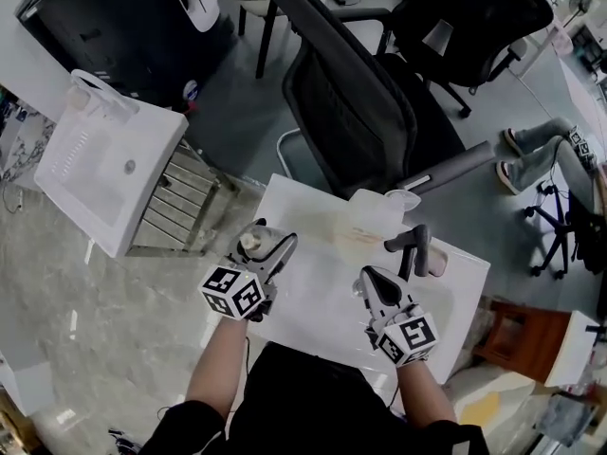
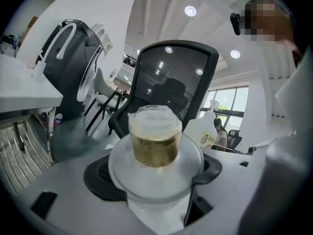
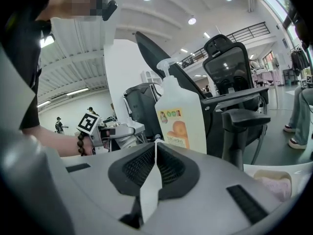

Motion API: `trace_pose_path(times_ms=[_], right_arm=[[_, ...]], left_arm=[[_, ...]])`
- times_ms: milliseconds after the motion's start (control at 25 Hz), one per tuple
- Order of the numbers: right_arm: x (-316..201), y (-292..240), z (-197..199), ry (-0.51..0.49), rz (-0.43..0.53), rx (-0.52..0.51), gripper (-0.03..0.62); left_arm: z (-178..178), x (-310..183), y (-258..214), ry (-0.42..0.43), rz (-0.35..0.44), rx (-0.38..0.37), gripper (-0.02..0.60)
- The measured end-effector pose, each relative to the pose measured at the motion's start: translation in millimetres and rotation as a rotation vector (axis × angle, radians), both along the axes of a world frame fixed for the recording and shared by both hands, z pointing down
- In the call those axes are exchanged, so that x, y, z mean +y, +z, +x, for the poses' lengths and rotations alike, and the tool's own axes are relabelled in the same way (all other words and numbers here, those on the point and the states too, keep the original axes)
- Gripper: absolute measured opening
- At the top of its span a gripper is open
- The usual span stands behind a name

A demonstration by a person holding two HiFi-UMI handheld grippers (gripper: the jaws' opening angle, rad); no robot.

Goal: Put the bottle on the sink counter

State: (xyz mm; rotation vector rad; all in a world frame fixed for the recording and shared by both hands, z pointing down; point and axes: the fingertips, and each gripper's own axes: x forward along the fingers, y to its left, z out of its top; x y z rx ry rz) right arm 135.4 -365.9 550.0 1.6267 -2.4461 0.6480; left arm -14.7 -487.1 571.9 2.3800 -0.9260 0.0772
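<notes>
A squat white bottle (image 2: pixel 154 168) with a clear cap and yellow-brown liquid in its neck sits between the wide-set jaws of my left gripper (image 2: pixel 155 175), which is shut on it. In the head view that gripper (image 1: pixel 258 246) holds the bottle (image 1: pixel 251 243) upright over the left edge of the white table (image 1: pixel 322 292). The white sink (image 1: pixel 95 173) with its tap stands apart to the left, and its counter (image 2: pixel 24 97) shows at the left of the left gripper view. My right gripper (image 1: pixel 414 242) (image 3: pixel 155 143) is shut on nothing, over the table's right side.
A white spray bottle with an orange label (image 3: pixel 179 119) stands on the table ahead of the right gripper. A black mesh office chair (image 1: pixel 351 112) is pushed against the table's far edge. A metal rack (image 1: pixel 180 207) sits under the sink. A wooden stool (image 1: pixel 517 335) is at the right.
</notes>
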Motion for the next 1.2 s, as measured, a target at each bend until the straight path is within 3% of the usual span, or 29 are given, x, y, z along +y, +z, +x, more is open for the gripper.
trace_pose_path(times_ms=[320,600,840,1200], right_arm=[[6,21,-8,0.055,-0.078,-0.004,0.032],[0,38,-21,0.059,-0.122,0.053,0.032],[-2,41,-30,0.047,-0.164,0.115,0.032],[-2,48,-26,0.092,-0.136,0.088,0.032]], left_arm=[[21,-33,27,0.059,-0.031,-0.044,0.356],[34,-59,41,0.088,-0.03,-0.082,0.356],[46,-69,55,0.126,-0.018,-0.157,0.356],[55,-73,76,0.115,-0.07,-0.228,0.356]])
